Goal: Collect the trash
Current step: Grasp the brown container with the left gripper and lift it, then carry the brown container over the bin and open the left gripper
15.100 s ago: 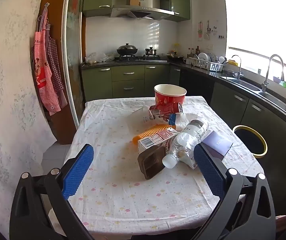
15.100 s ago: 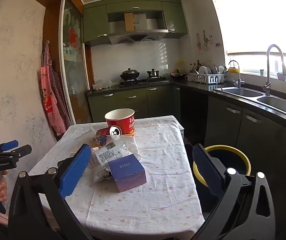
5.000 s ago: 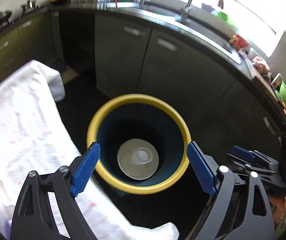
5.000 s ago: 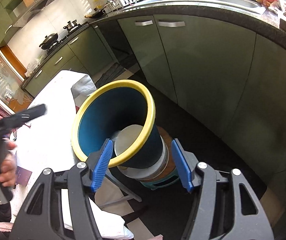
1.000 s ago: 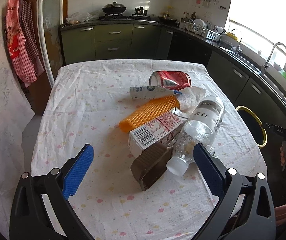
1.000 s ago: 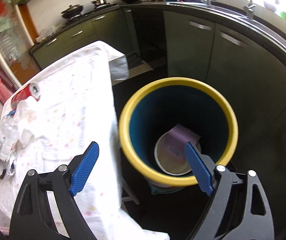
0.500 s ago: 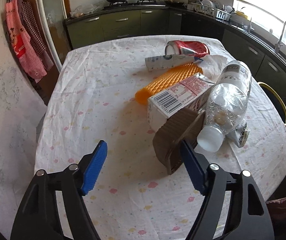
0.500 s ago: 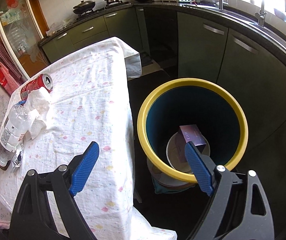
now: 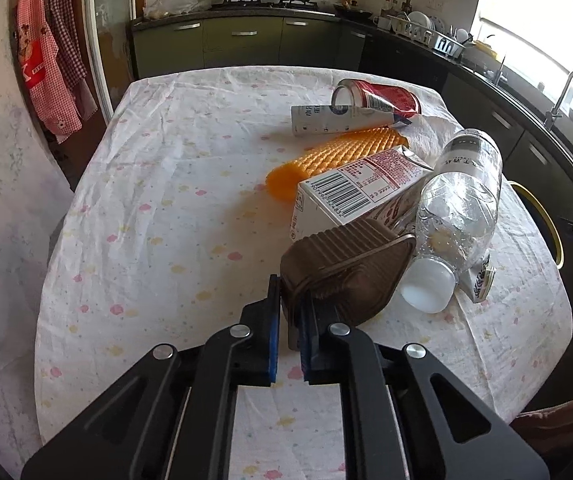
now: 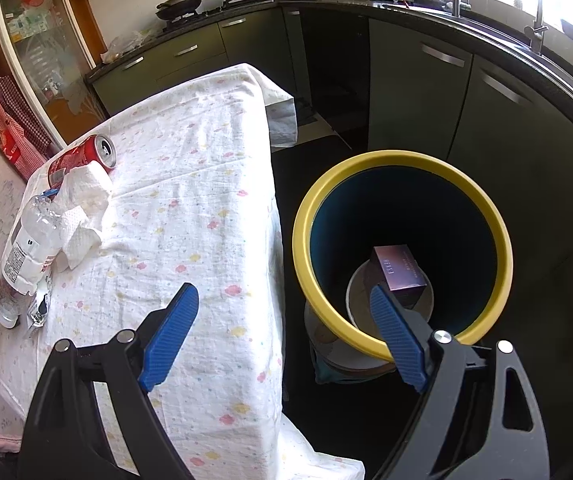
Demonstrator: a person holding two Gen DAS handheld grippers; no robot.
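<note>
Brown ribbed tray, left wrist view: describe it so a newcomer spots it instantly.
On the table with the dotted white cloth, find the trash pile at its right side. The brown ribbed tray is the pile's nearest piece, leaning on the milk carton beside the clear bottle. It alone is dark brown, pinched in the left tool.

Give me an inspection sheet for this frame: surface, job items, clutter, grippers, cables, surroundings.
Surface: table under a white spotted cloth.
Job's things: brown ribbed tray, milk carton, plastic bottle, orange sleeve, red can, white tube, tissue; purple box in the yellow-rimmed bin.
Clutter: nothing seen.
Grippers: left gripper clamped on the tray's edge; right gripper open, empty, beside the bin.
Cables: nothing seen.
Surroundings: green cabinets, stove, sink.
</note>
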